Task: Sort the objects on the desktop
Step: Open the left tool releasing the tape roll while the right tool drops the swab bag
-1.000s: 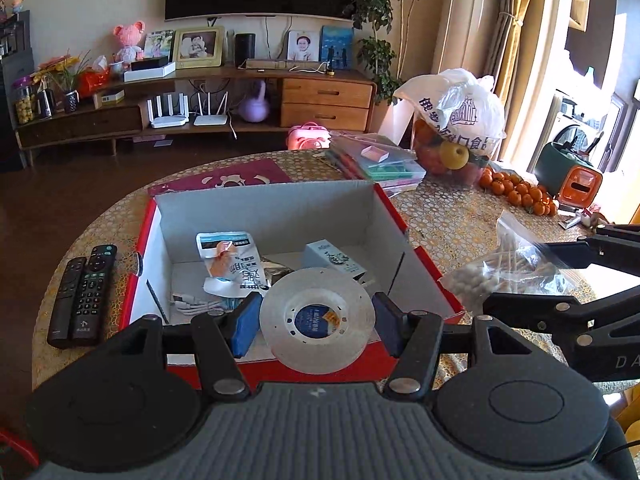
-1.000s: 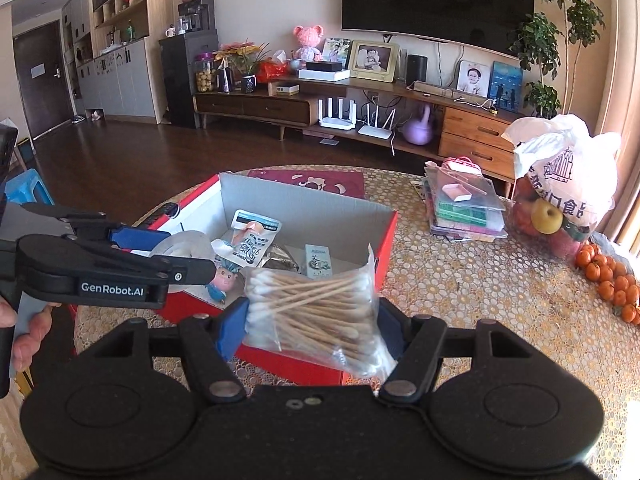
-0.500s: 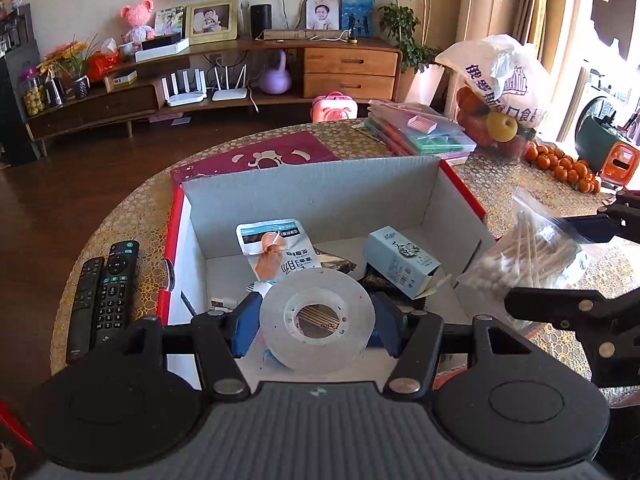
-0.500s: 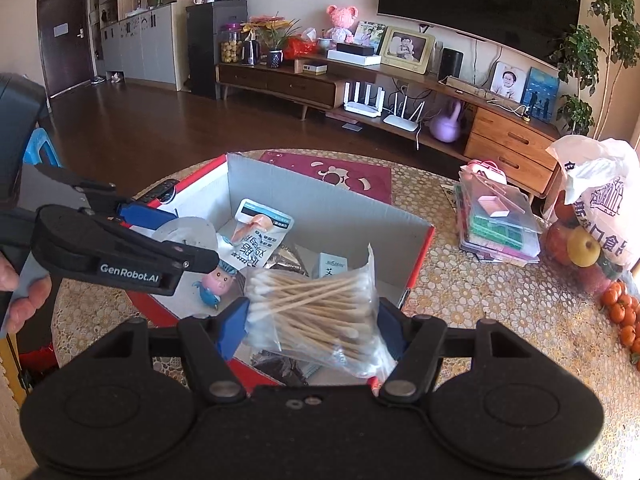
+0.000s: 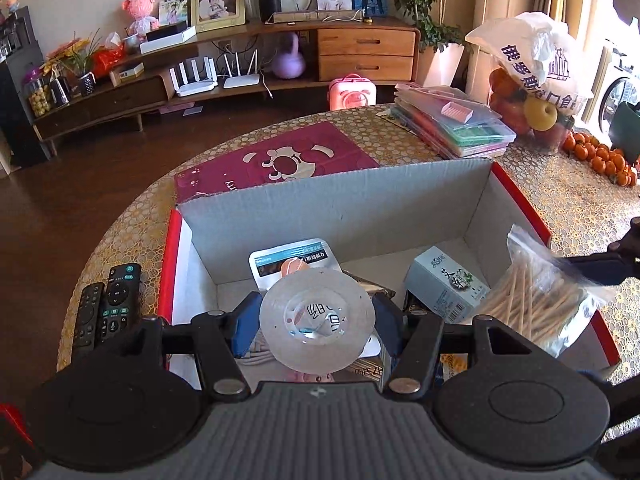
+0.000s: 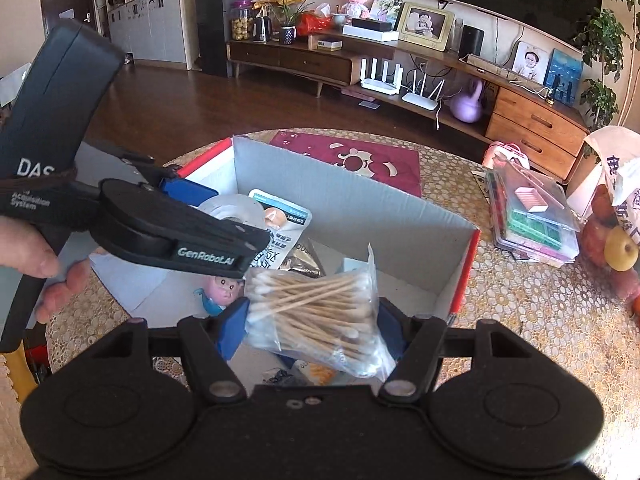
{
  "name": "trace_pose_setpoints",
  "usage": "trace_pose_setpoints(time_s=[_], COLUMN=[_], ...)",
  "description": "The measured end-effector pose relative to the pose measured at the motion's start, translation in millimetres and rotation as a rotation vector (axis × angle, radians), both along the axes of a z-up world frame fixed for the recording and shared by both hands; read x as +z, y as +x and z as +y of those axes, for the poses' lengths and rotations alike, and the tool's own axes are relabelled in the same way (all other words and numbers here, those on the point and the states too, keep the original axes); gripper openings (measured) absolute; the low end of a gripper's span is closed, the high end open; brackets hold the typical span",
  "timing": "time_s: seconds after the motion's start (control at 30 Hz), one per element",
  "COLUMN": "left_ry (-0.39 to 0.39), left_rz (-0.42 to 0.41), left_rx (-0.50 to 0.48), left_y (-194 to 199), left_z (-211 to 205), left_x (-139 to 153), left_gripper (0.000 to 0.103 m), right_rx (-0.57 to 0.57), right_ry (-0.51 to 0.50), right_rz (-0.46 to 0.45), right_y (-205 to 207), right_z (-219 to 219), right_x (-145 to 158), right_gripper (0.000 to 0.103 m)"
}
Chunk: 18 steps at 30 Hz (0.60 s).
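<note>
Two grippers hang over the open box (image 5: 340, 208), each pinching something. The left gripper (image 5: 316, 320) grips a clear tape roll (image 5: 317, 322) edge-on between its blue pads, the roll's broad face toward the camera, printed packets showing through its hollow core. The right gripper (image 6: 312, 320) squeezes a clear bag of swabs (image 6: 316, 316), wooden sticks with white tips lying crosswise, the bag's sealed top standing up. The box has grey inner walls and red outer sides; it holds a pouch (image 5: 294, 258), a small carton (image 5: 444, 284) and a toy figure (image 6: 222, 292). Bare floor shows along its left wall. Two remotes (image 5: 108, 308) lie just left of the box.
</note>
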<state>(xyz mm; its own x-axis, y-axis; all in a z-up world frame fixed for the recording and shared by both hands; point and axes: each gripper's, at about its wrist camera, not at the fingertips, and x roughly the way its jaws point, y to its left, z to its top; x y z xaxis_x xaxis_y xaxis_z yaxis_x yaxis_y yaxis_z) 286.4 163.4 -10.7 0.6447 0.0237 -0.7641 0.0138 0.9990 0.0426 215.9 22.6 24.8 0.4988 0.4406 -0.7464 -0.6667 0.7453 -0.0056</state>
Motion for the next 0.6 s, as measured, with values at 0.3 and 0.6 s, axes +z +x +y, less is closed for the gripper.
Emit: trace_pose_setpoints(time_s=[0.3, 0.6], left_ry=[-0.025, -0.048], left_rz=[0.065, 0.092], left_rx=[0.021, 0.019], left_y=[27, 40], left_z=[6, 7], left_x=[-16, -24], left_gripper=[0.059, 0.059], right_rx=[0.033, 0.007], right_ry=[-0.034, -0.08], right_rz=[0.067, 0.174], right_y=[6, 16], right_z=[19, 27], right_x=[-19, -38], right_gripper=[0.067, 0.067])
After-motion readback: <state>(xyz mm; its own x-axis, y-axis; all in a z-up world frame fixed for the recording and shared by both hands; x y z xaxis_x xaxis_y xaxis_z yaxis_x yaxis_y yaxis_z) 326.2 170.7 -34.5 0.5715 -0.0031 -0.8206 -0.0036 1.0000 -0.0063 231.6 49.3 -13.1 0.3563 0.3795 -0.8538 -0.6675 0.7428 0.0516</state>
